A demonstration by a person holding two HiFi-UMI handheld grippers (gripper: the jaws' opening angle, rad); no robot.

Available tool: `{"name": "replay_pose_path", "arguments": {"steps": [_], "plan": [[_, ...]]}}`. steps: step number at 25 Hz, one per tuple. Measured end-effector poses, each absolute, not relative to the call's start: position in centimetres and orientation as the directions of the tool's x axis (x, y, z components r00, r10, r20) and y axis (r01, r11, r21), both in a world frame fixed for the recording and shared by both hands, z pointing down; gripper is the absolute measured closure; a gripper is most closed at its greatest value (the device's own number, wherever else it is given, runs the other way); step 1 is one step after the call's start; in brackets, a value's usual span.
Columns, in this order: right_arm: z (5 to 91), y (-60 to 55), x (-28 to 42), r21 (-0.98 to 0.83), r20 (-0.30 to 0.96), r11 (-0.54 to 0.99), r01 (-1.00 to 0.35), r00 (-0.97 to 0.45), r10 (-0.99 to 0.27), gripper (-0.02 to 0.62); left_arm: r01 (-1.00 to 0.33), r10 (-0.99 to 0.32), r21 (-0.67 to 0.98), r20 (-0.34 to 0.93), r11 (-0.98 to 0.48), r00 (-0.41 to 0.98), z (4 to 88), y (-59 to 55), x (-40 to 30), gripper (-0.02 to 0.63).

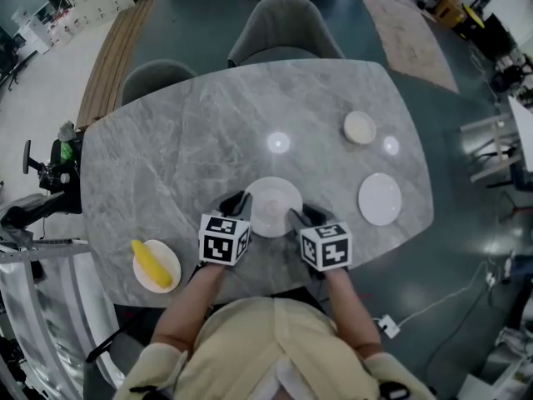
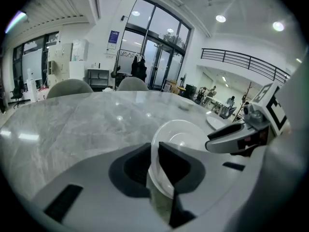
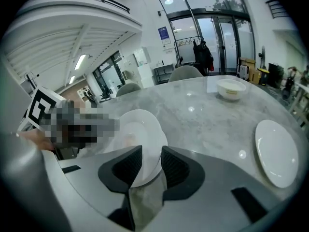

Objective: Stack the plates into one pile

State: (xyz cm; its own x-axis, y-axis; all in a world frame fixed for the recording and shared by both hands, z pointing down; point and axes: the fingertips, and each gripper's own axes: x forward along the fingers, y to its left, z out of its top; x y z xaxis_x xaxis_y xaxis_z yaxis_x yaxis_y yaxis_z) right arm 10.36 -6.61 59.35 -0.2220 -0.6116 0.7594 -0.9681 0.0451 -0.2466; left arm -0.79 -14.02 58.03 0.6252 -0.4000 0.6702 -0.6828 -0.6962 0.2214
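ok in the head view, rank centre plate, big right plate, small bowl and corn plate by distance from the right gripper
1. centre plate, between the jaws of the right gripper
2. large white plate, to its right
3. small bowl, farther back on the right
4. front-left plate, holding a corn cob

At the near middle of the table (image 1: 208, 140) sits a plate (image 1: 273, 202). The left gripper (image 1: 236, 204) is at its left side and the right gripper (image 1: 300, 217) at its right, each with the rim between its jaws. A second plate (image 1: 380, 198) lies further right, with a small dish (image 1: 360, 127) behind it. At the near left corner, a third plate (image 1: 143, 277) carries a long piece of food (image 1: 152, 262). Two chairs (image 1: 283, 27) stand behind the far edge.
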Motion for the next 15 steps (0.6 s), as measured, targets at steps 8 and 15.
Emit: {"name": "replay_pose_path", "arguments": {"steps": [8,15], "plan": [[60.4,-6.7,10.3,-0.164,0.791,0.061,-0.985,-0.168,-0.588,0.472,-0.665,-0.397,0.142,0.705,-0.733,0.588,59.7,-14.2,-0.8,0.566],[61.0,-6.4,10.4,-0.149,0.809,0.033,-0.988,-0.141,-0.571,0.472,-0.626,-0.378,0.098,0.721,-0.774,0.581,60.7,-14.0,-0.6,0.565]]}}
